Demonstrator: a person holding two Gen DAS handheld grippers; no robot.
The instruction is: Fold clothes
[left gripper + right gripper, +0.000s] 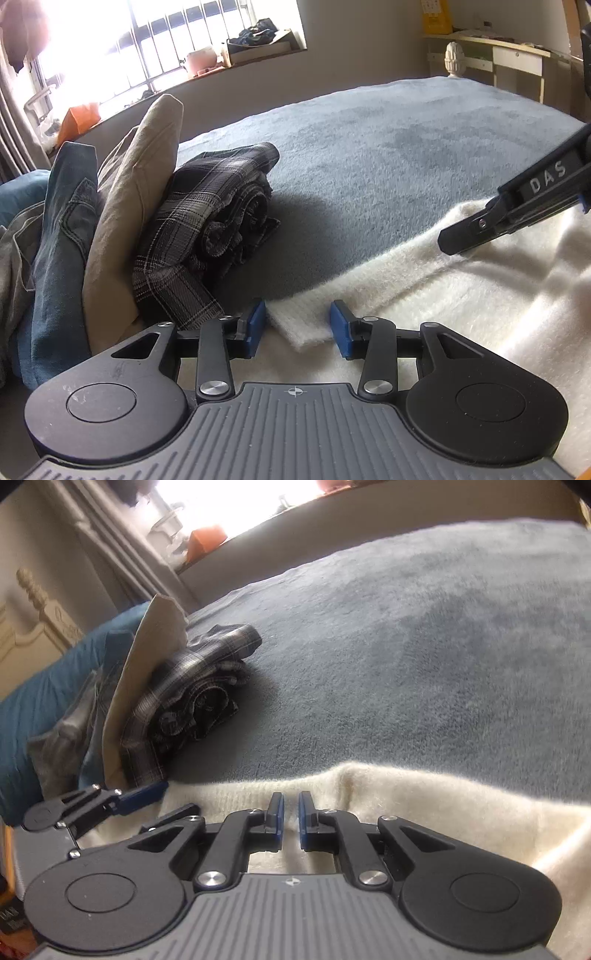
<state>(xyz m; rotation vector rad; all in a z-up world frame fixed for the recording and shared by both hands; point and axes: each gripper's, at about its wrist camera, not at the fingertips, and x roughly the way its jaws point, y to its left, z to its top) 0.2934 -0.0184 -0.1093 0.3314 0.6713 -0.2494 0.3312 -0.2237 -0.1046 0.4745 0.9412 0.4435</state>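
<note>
A cream fuzzy knit garment (480,295) lies spread over the near part of the bed. One flat corner of it (303,326) sits between the blue pads of my left gripper (298,328), which stands open with the pads apart. My right gripper (448,242) comes in from the right and its tip rests on the garment's far edge. In the right wrist view its pads (291,814) are nearly together with a thin ridge of the cream garment (424,801) pinched between them. The left gripper (181,797) shows there at the left, over the same edge.
A blue-grey plush blanket (388,140) covers the bed. At the left lies a pile: a folded dark plaid shirt (218,210), a beige cloth (136,192) and blue jeans (59,236). A barred window and a cluttered sill (251,48) are behind, and a desk (517,55) stands far right.
</note>
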